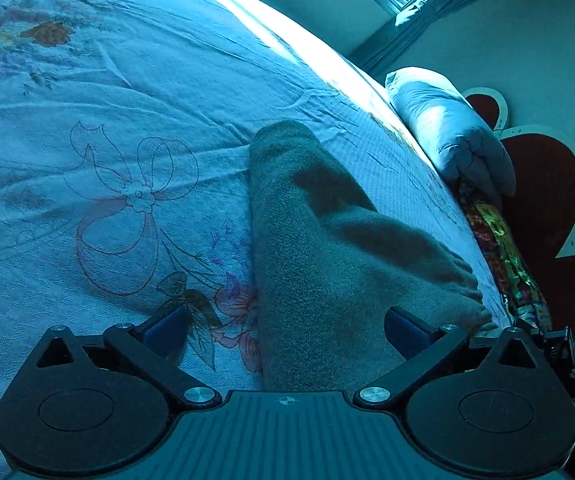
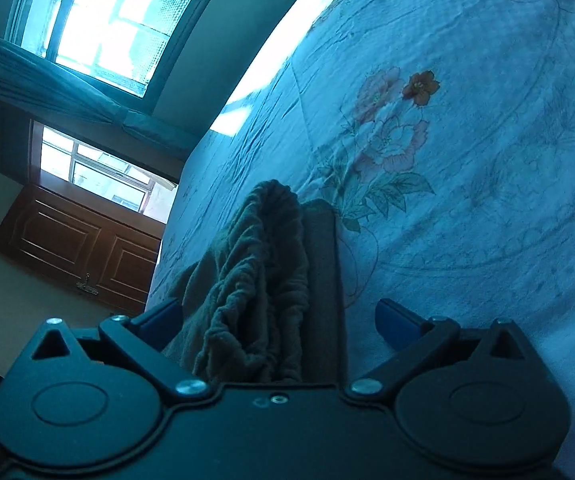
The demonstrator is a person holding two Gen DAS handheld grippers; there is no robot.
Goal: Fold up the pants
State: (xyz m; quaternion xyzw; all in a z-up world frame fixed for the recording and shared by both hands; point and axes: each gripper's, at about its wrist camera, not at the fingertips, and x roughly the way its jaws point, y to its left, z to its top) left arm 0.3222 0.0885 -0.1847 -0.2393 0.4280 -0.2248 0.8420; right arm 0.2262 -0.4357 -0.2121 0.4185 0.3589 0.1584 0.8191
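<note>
Grey fleece pants lie folded into a long narrow strip on the flowered bed sheet. My left gripper stands open over the near end of the strip, its blue pads apart and touching nothing. In the right wrist view the gathered, ribbed end of the pants lies between the wide-apart fingers of my right gripper, which is open; neither pad presses the cloth.
A pillow and a bright patterned cloth sit at the bed's far edge against a wall with red flower shapes. In the right wrist view a window and a wooden cabinet lie beyond the bed edge.
</note>
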